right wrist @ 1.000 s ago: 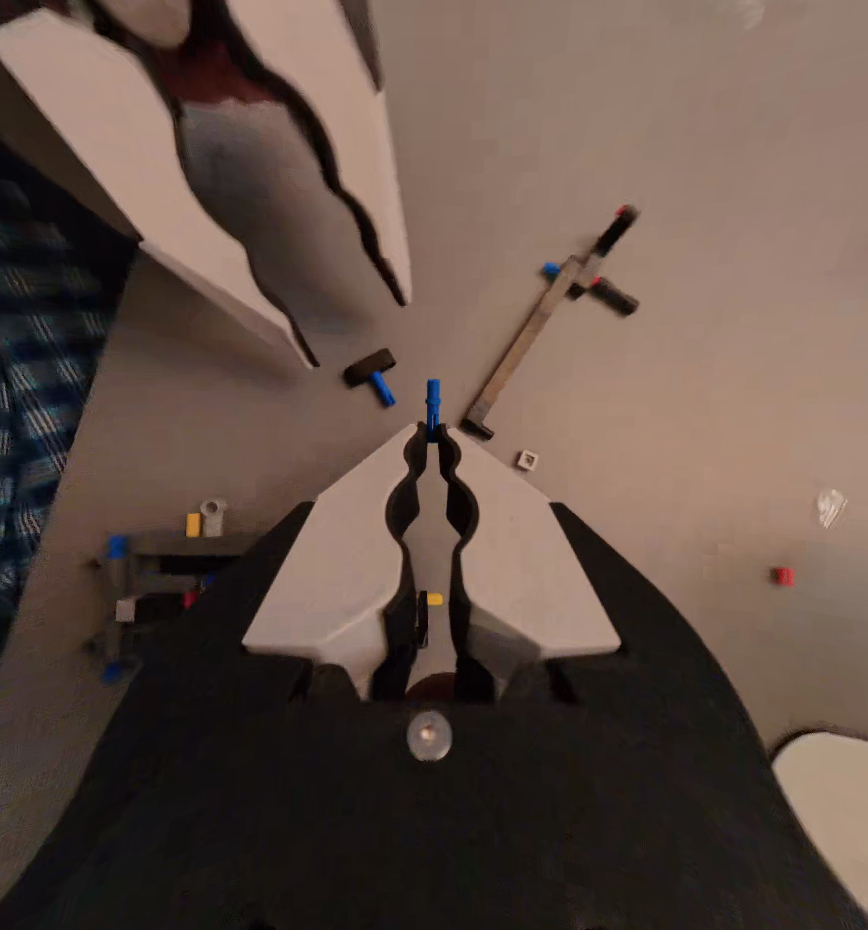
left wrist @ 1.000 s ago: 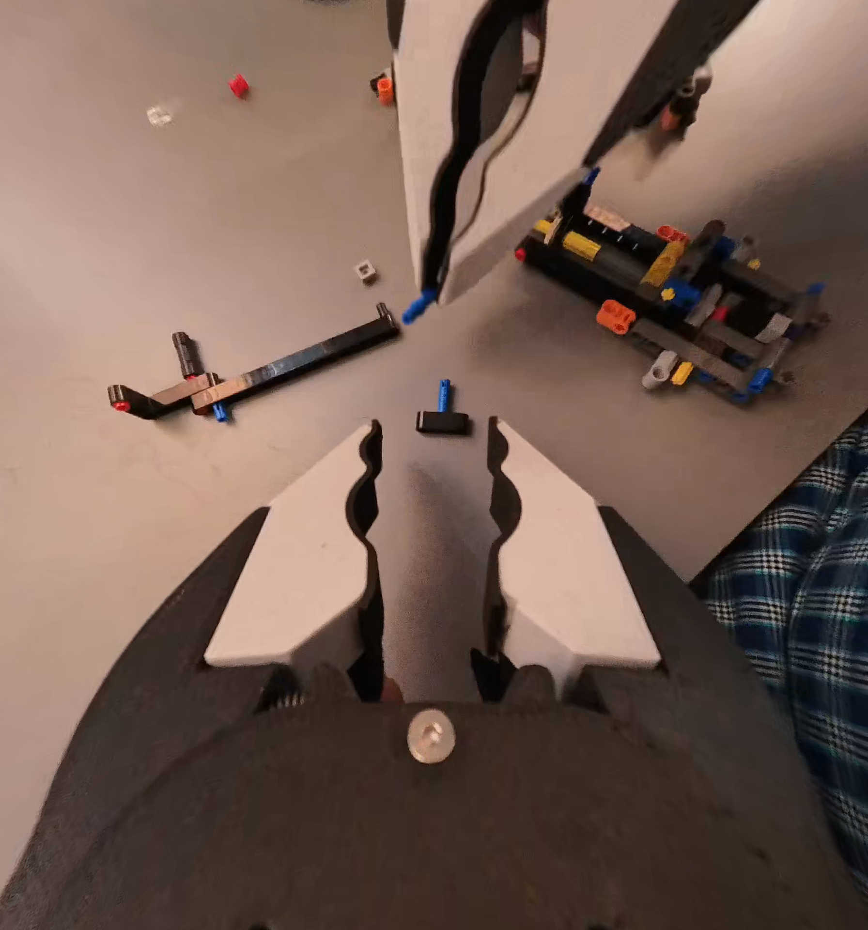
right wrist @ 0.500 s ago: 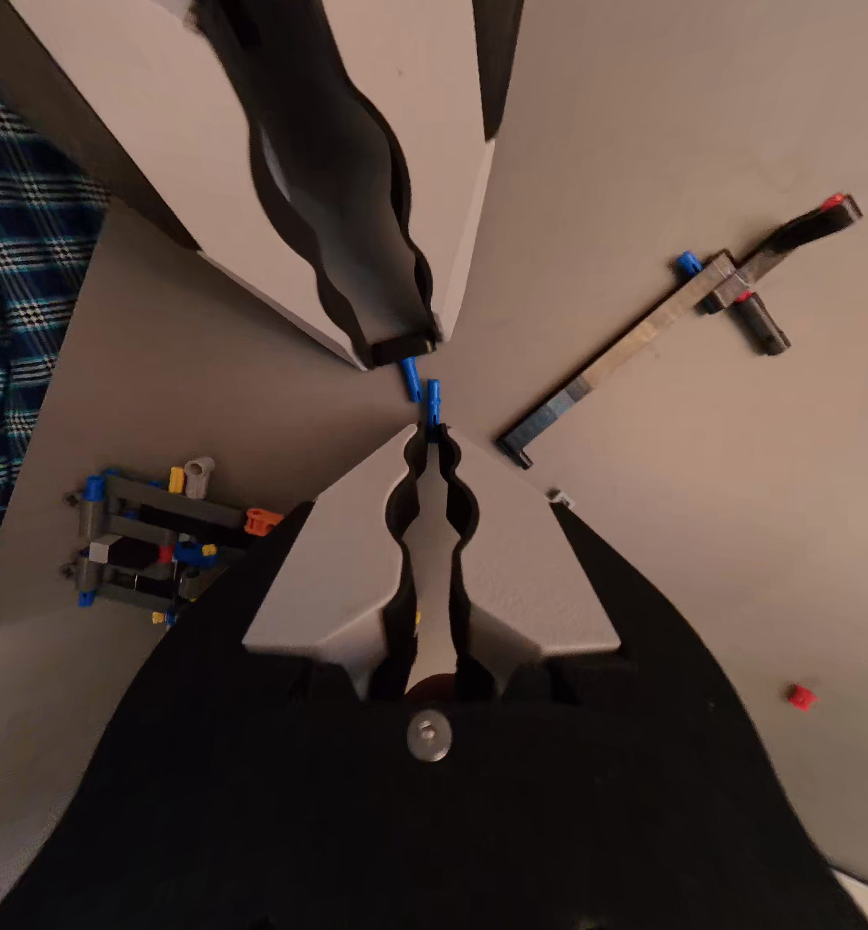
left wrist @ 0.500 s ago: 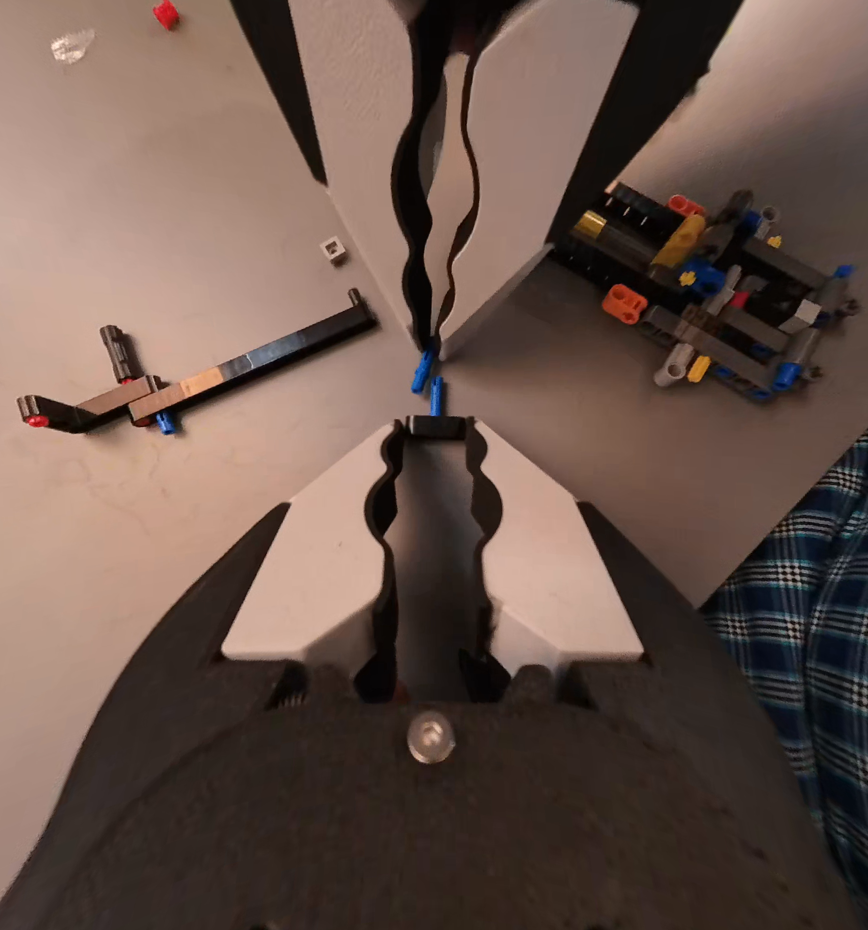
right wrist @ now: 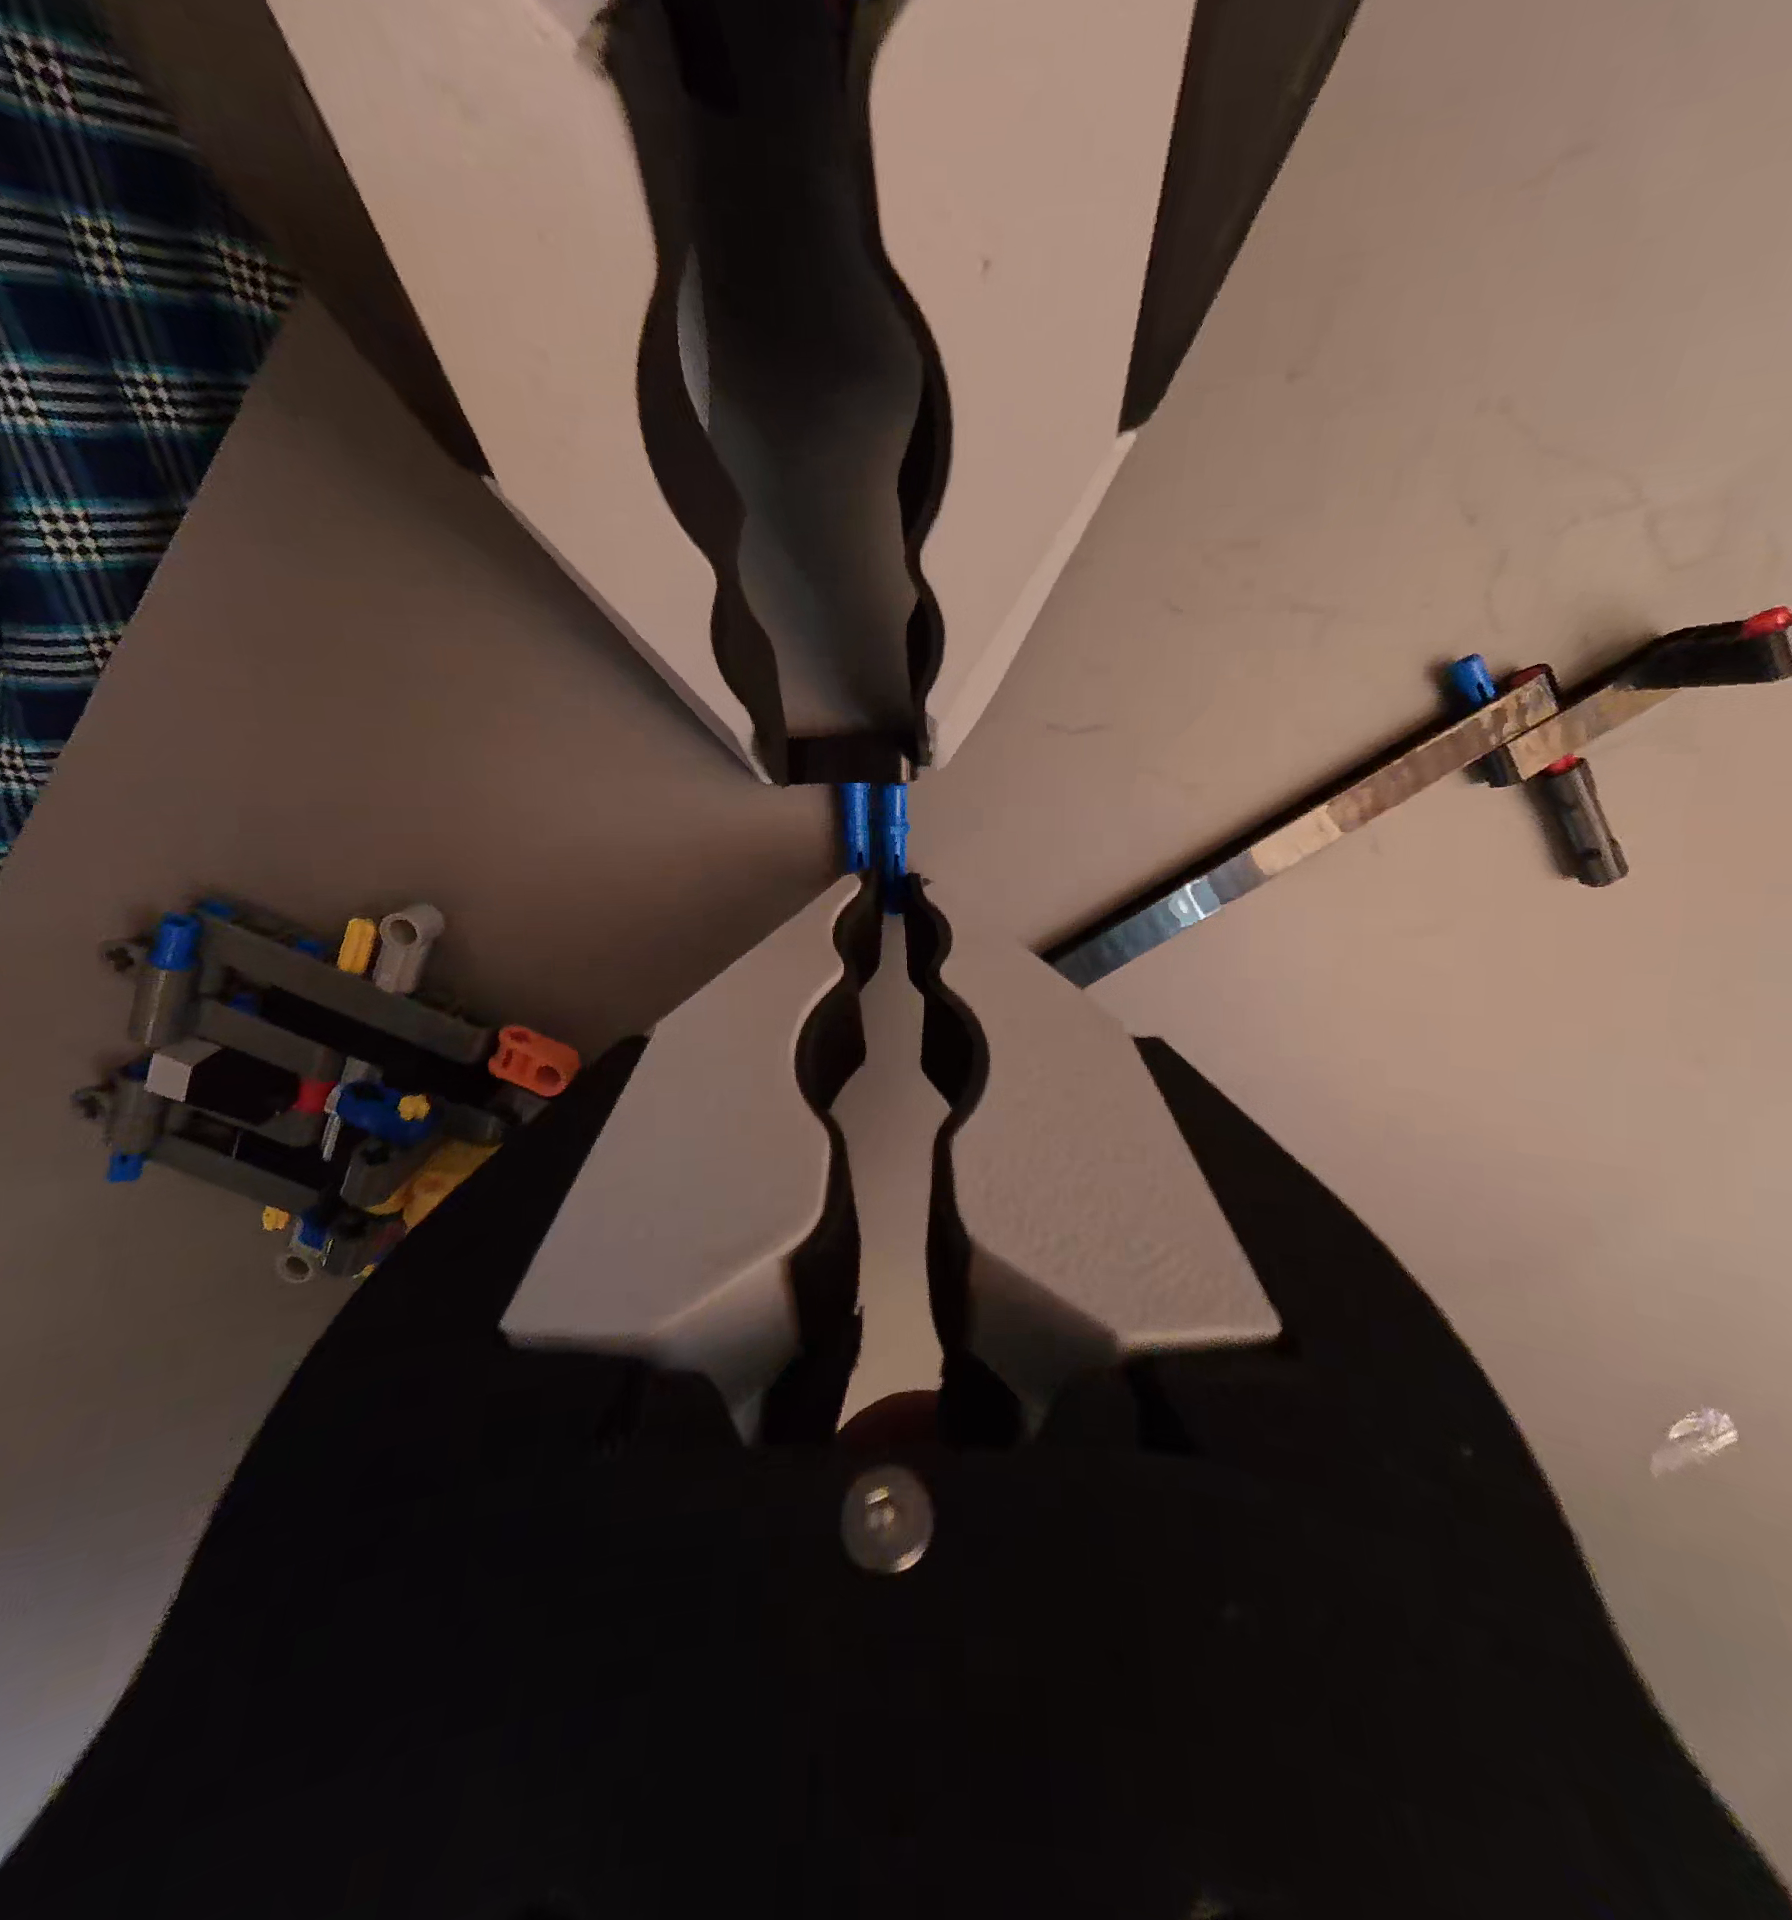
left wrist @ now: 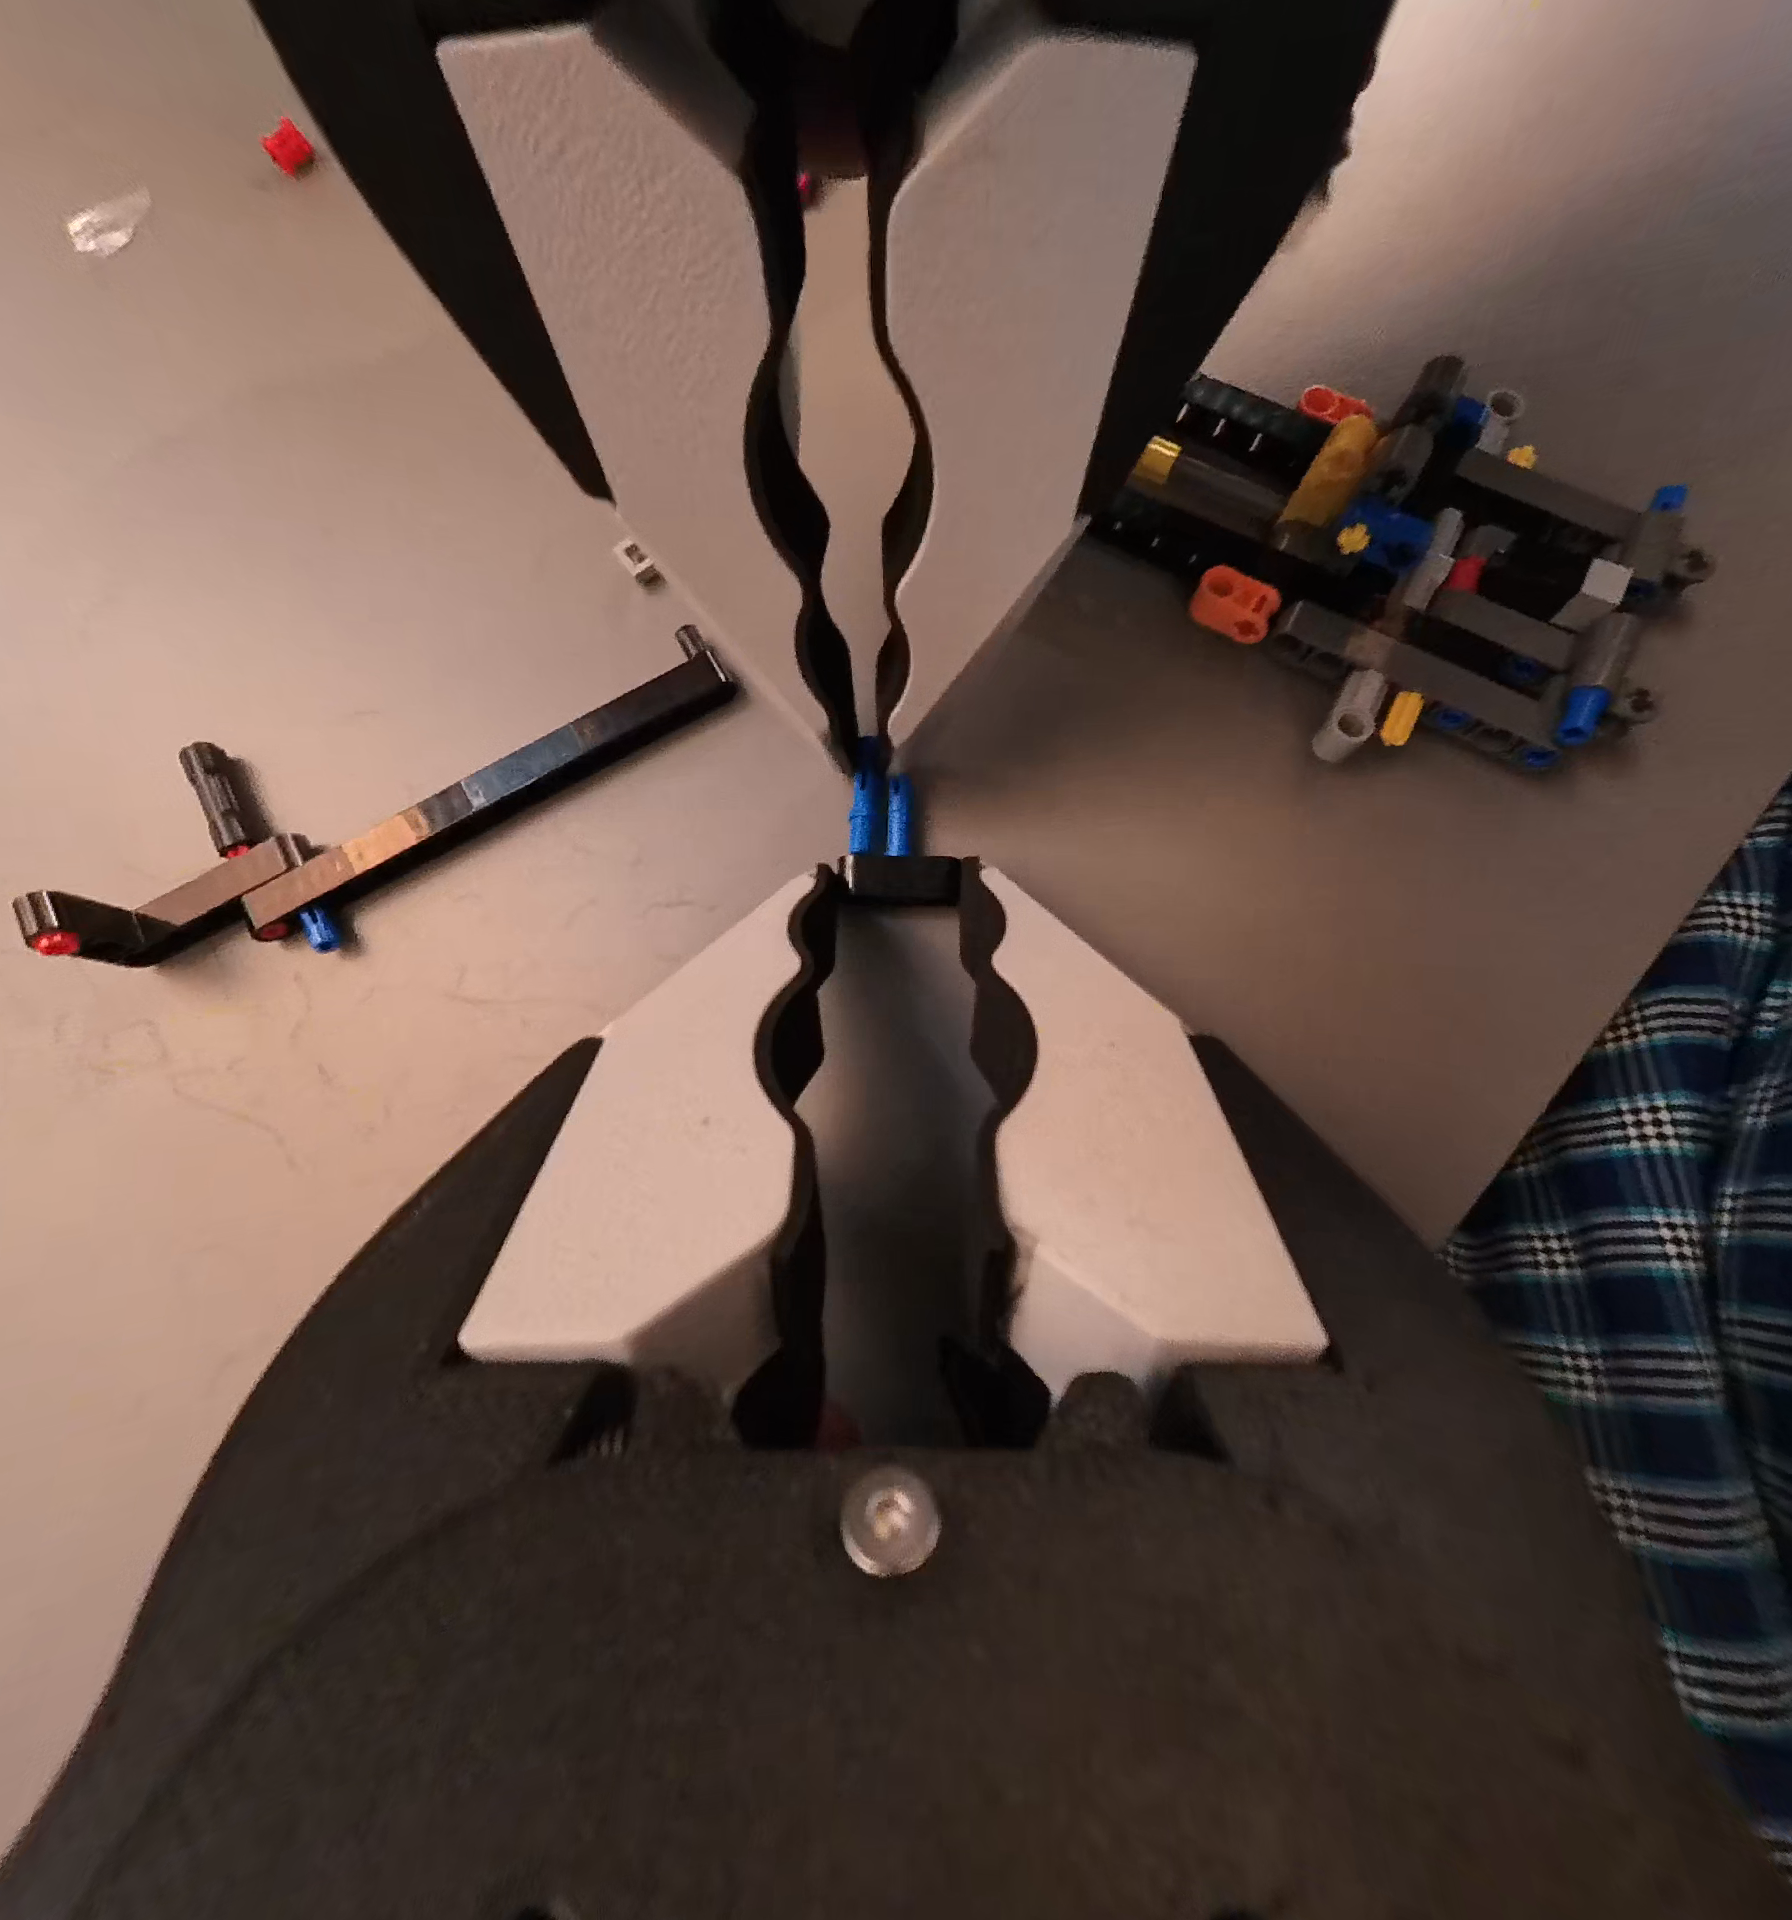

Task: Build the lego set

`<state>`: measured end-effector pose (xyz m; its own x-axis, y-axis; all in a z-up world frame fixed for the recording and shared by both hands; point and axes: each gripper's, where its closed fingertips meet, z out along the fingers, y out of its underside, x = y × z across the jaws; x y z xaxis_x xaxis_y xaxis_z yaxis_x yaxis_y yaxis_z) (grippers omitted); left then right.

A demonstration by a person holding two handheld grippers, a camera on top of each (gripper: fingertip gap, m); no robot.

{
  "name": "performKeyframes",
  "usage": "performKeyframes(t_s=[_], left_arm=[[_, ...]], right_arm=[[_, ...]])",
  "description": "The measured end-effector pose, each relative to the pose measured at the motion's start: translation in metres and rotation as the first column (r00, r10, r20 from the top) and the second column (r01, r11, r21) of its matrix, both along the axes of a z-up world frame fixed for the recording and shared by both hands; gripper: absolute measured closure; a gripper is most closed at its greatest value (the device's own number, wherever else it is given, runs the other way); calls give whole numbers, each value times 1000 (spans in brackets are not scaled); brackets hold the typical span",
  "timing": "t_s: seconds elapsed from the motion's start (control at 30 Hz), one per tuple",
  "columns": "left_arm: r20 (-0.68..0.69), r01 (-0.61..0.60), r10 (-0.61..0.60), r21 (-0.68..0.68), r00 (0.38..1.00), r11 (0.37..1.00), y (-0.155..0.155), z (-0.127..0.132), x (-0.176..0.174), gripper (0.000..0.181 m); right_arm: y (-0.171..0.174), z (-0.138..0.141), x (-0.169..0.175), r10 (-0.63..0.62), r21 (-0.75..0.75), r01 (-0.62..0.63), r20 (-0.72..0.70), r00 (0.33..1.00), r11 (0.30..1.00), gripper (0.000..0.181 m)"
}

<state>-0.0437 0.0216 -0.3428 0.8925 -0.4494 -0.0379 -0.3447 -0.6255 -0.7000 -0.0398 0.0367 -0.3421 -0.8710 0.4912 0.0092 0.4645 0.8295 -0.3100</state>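
My left gripper (left wrist: 897,878) is shut on a small black piece (left wrist: 897,878) with a blue pin (left wrist: 903,805) sticking forward out of it. My right gripper (right wrist: 884,899) is shut on a second blue pin (right wrist: 894,847). The two grippers meet tip to tip above the table, and the two pins lie side by side, touching or nearly so. In the left wrist view the right gripper (left wrist: 868,743) comes down from the top with its pin (left wrist: 863,800). In the right wrist view the left gripper (right wrist: 840,756) comes from the top with the black piece (right wrist: 838,758) and its pin (right wrist: 853,821).
A long black beam assembly (left wrist: 404,821) (right wrist: 1443,769) lies on the grey table. A multicoloured chassis build (left wrist: 1422,561) (right wrist: 300,1081) sits near the table edge beside plaid cloth (left wrist: 1702,1247). A red piece (left wrist: 286,140), a clear piece (left wrist: 107,218) and a small grey piece (left wrist: 639,556) lie loose. The tips of both grippers are at nearly the same place.
My left gripper moved forward and shut on the black piece with the pin. Both grippers came together, so the right gripper's pin now sits alongside the black piece's pin.
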Motion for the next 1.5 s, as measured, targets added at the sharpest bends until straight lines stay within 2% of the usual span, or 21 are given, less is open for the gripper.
performKeyframes(t_s=[0.2,0.53,1.07,1.5], left_arm=[[-14,29,-29,32,999,999,-1,0,1,159],[-48,46,-43,67,998,997,-1,1,2,159],[-75,57,-51,82,996,995,-2,1,2,159],[-89,66,-58,90,994,994,-2,2,2,159]], right_arm=[[-1,0,-1,7,-4,-7,-35,999,1000,180],[0,-2,0,30,46,-31,20,999,998,180],[-3,-3,1,-30,-83,34,49,998,996,180],[-2,-4,1,-28,-67,31,46,999,997,180]])
